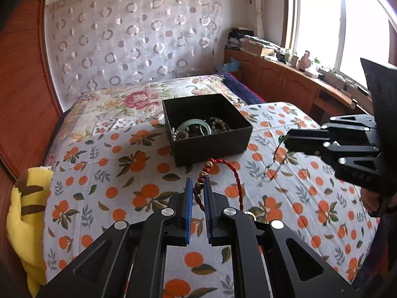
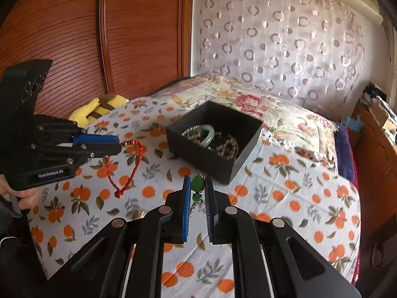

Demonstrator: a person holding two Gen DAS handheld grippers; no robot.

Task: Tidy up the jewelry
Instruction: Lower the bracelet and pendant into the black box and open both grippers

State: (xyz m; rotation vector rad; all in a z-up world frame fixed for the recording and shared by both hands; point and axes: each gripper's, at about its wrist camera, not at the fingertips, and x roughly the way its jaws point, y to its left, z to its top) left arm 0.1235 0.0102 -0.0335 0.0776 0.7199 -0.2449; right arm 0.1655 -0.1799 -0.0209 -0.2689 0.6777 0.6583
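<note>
A black open box [image 1: 211, 146] [image 2: 206, 159] sits on the orange-print bedspread and holds a pale green bangle [image 1: 196, 125] [image 2: 209, 134] and bead strings. My left gripper [image 1: 198, 182] [image 2: 119, 145] is shut on a red cord bracelet with gold beads [image 1: 233, 173] [image 2: 132, 171], which dangles above the bed in front of the box. My right gripper [image 2: 197, 180] [image 1: 285, 140] is shut on a green stone pendant [image 2: 197, 185] whose thin chain [image 1: 274, 161] hangs down, to the right of the box.
A yellow and brown plush [image 1: 24, 223] [image 2: 104, 106] lies at the bed's left edge. A wooden wardrobe [image 2: 99, 37] stands beyond it. Low wooden cabinets [image 1: 280, 79] with clutter run under the window on the right. A hand [image 2: 24, 198] grips the left tool's handle.
</note>
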